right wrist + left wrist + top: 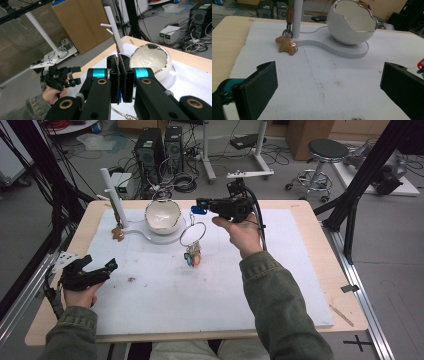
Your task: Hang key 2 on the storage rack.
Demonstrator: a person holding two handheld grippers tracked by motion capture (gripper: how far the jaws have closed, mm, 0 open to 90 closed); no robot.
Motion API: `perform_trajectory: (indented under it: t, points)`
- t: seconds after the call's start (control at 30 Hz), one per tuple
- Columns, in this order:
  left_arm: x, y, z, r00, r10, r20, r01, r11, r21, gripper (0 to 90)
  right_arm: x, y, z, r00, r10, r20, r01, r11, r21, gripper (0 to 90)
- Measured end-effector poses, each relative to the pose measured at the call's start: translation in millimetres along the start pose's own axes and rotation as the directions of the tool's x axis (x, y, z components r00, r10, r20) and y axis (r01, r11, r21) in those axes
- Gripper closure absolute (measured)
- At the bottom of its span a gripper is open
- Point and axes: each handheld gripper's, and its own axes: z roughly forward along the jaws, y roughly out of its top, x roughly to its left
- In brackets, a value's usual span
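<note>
The key ring point(192, 234) with colourful charms point(193, 258) dangles over the white mat point(165, 290), pinched in the right gripper point(199, 210), jaws clamped tight; the pinch point is hidden in its own view. The eggshell-shaped bowl point(352, 23) on the white stand point(347, 48) looks empty as far as I can see, brown horse charm point(286, 44) hanging by the post point(297, 17). Left gripper point(111, 265) sits wide open near the mat's left edge.

Glossy white bowl point(352, 27), matt foam mat point(342, 75)

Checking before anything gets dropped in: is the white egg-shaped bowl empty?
Cannot tell fully. The high view shows the bowl upright with a bare white interior, but the left gripper view's rim hides its bottom.
</note>
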Motion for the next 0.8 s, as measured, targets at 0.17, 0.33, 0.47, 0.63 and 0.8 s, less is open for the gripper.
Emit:
perform_trajectory:
  t: [0.17,0.33,0.47,0.63,0.8]
  points:
    - [0.2,0.0,0.2,1.0,-0.001,0.005,0.001,1.0,0.001,1.7,5.7,11.4,11.4,0.9999,-0.004,-0.01,0.004,1.0,-0.006,88.3]
    - [1.5,0.3,0.2,1.0,-0.009,0.003,0.009,0.9999,-0.006,1.7,8.8,19.3,23.0,0.9998,-0.011,-0.013,0.011,1.0,0.001,88.3]
    - [1.8,0.4,0.4,0.9999,-0.016,0.005,0.016,0.9998,-0.009,1.7,11.0,24.5,33.6,0.9996,-0.005,-0.027,0.005,1.0,-0.002,88.3]
    - [1.5,0.4,1.0,0.9998,-0.017,0.013,0.017,0.9998,-0.011,1.7,12.5,28.3,48.9,0.9993,0.003,-0.036,-0.003,1.0,0.009,88.3]
    - [2.6,0.3,1.5,0.9997,-0.018,0.015,0.019,0.9998,-0.011,1.7,14.9,33.6,62.3,0.999,0.0,-0.046,0.0,1.0,0.015,88.3]
